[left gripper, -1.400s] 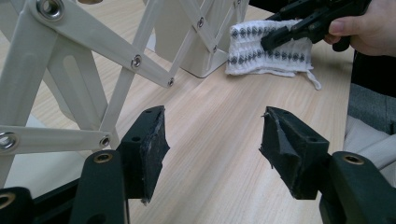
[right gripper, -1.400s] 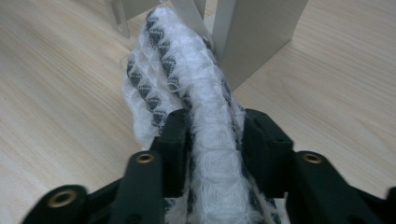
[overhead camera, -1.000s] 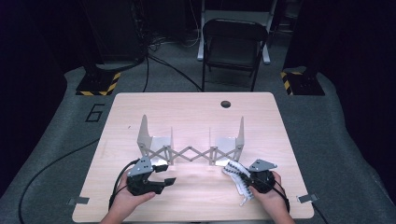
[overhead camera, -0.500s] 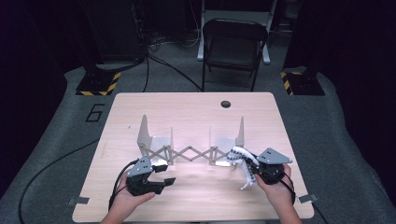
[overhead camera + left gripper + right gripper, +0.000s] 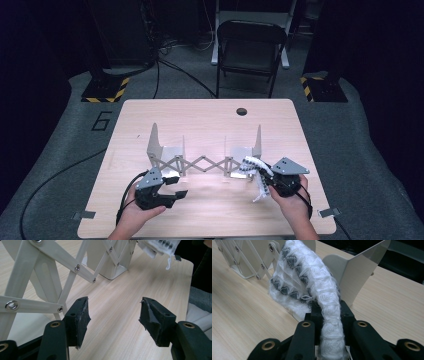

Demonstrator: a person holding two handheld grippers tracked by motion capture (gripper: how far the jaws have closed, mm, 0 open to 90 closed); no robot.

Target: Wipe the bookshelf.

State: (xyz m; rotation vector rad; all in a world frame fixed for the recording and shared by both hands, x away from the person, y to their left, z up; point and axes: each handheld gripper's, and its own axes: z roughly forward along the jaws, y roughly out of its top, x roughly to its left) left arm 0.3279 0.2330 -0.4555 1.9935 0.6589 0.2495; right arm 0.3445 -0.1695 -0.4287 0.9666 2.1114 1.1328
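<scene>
White knitted cloth, pinched in the right gripper, beside the folding rack.
Long axis runs from the jaws toward the rack's right end plate, apparently drooping; left gripper spread, empty. Floor marking "6".

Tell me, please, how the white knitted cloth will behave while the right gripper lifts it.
Probably floppy: the white knitted cloth bends over and hangs from the right gripper. It likely weighs little, since a narrow pinch holds it. Its loose end may catch on the folding rack beside it.
</scene>
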